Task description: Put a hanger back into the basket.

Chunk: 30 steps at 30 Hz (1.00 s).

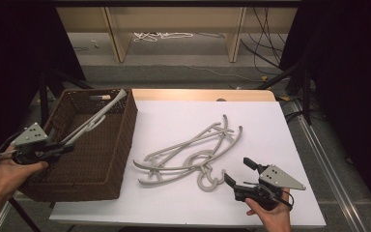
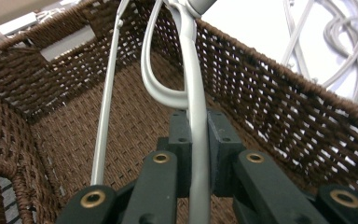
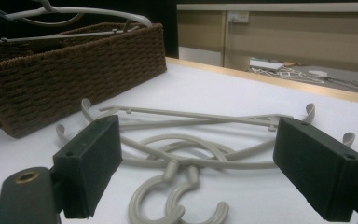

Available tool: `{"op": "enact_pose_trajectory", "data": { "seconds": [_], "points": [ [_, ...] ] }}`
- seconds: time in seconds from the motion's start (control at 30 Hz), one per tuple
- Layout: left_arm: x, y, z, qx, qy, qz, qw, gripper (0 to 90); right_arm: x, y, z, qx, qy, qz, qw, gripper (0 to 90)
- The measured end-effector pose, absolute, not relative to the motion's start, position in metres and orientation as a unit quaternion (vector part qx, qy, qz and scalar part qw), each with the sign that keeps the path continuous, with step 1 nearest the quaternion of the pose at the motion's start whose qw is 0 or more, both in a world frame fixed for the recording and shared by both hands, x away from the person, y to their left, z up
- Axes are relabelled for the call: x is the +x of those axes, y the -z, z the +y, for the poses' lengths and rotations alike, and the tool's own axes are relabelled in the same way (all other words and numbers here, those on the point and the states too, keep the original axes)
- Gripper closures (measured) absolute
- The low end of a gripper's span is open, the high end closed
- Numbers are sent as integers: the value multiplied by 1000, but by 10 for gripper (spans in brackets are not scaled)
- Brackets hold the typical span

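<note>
Two grippers: one in each of the person's hands, left at the basket, right at the near edge of the table.
Left gripper (image 1: 63, 147): jaws closed tight on a grey hanger (image 1: 94, 120); in the left gripper view the hanger's bar (image 2: 196, 140) runs straight up between the two pads.
Held hanger: slanted over the basket, low end at the gripper by the basket's near left corner, high end resting over the far rim near the far right corner; one thin bar (image 2: 106, 112) of it reaches down inside.
Basket (image 1: 121, 159): brown wicker, on the left edge of the white table (image 1: 270, 125), partly overhanging it.
Right gripper (image 1: 239, 171): jaws spread wide, nothing between them, near the table's near right corner.
Right pads (image 3: 91, 163): they frame the loose hangers from the near side, apart from them.
Loose hangers (image 1: 193, 152): a tangled grey pile lying flat mid-table, hooks (image 3: 177, 203) towards the near edge, just beyond the right gripper.
Hands: left hand (image 1: 14, 169) at the table's left edge, right hand (image 1: 270, 212) at its near edge.
</note>
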<state>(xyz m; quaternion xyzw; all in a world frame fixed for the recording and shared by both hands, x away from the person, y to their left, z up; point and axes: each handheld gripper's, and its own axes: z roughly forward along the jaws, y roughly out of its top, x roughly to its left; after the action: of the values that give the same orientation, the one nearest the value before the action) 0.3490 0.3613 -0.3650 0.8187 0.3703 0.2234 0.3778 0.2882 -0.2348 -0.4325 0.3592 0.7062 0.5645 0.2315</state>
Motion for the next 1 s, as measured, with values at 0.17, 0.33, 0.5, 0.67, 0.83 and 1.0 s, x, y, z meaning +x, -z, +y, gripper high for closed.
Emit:
{"op": "enact_pose_trajectory", "data": {
  "seconds": [0.17,0.33,0.5,0.67,0.83,1.0],
  "points": [
    [353,371,363,824,-215,368,375,815,288,433,-234,360,-569,703,231,162],
    [362,376,363,835,-201,372,352,815,290,434,-234,363,-568,703,228,162],
    [368,377,362,855,-185,356,327,815,290,434,-234,363,-568,702,228,162],
    [372,384,354,862,-176,355,315,813,291,435,-232,361,-570,702,227,162],
    [376,390,349,859,-167,370,313,813,291,435,-233,362,-570,702,228,162],
    [380,389,343,879,-139,365,274,811,291,435,-233,362,-567,705,226,162]
  ]
}}
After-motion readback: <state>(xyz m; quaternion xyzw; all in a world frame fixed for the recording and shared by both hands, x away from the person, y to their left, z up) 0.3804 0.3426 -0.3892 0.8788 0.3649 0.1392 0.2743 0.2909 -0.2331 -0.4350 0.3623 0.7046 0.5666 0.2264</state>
